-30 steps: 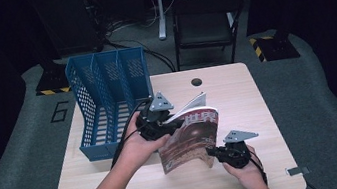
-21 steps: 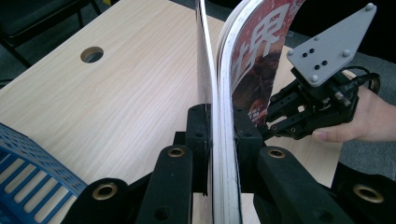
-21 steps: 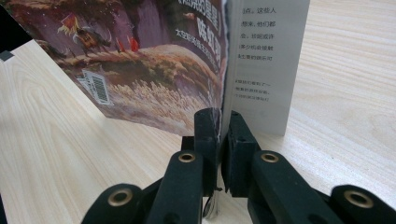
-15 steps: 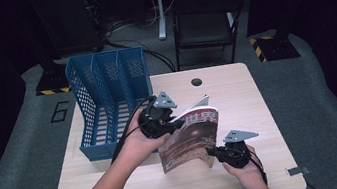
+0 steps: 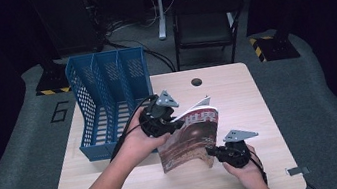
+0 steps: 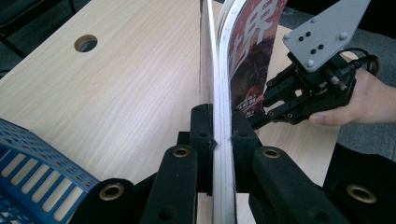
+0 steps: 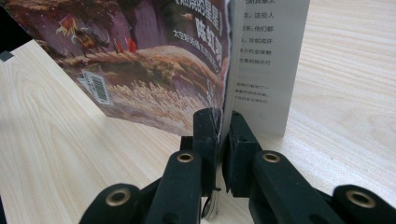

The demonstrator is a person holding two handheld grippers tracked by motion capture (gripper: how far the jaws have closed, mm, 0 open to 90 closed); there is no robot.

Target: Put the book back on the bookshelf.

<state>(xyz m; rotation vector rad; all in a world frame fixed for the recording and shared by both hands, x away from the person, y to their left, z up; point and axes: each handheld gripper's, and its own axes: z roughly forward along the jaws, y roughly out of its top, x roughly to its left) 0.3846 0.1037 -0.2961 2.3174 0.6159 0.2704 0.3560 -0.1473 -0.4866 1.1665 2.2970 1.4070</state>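
Black left gripper [image 5: 176, 121] and right gripper [image 5: 214, 151], forearms low: both jaws clamped on my upright magazine [image 5: 191, 139]. Blue file rack [image 5: 88, 108], three slots, nothing inside.

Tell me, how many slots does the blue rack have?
3. The blue rack stands on the table's left side with its slots in a row: one at the left, one in the middle, one at the right, nearest the magazine.

The left gripper [image 5: 174, 122] has just been closing and now clamps the magazine [image 5: 191, 139] near mid-frame.
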